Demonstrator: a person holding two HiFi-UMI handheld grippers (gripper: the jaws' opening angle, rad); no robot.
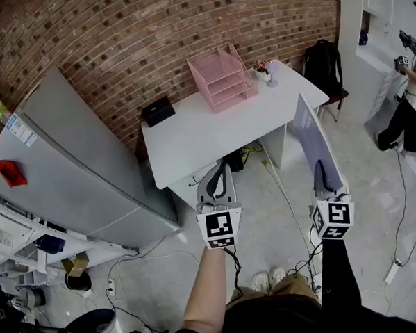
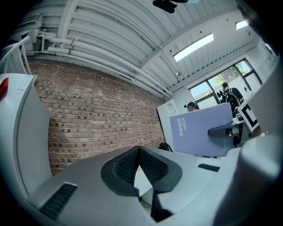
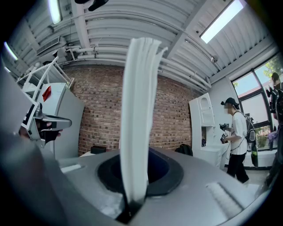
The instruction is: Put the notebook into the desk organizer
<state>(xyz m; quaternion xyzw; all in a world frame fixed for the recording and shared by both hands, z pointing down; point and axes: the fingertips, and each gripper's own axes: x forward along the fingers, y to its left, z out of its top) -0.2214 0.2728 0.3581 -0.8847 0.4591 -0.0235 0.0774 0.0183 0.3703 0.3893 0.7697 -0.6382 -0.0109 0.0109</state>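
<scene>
Our right gripper [image 1: 324,180] has its jaws clamped narrowly on the lower edge of the lavender notebook [image 1: 316,137]. The notebook stands upright, held in the air near the right end of the white counter [image 1: 206,138]. To its left, our left gripper [image 1: 219,174] has its jaws pressed together with nothing between them. The pink desk organizer [image 1: 223,78] stands on the far side of the counter against the brick wall [image 1: 104,42], well apart from the notebook.
</scene>
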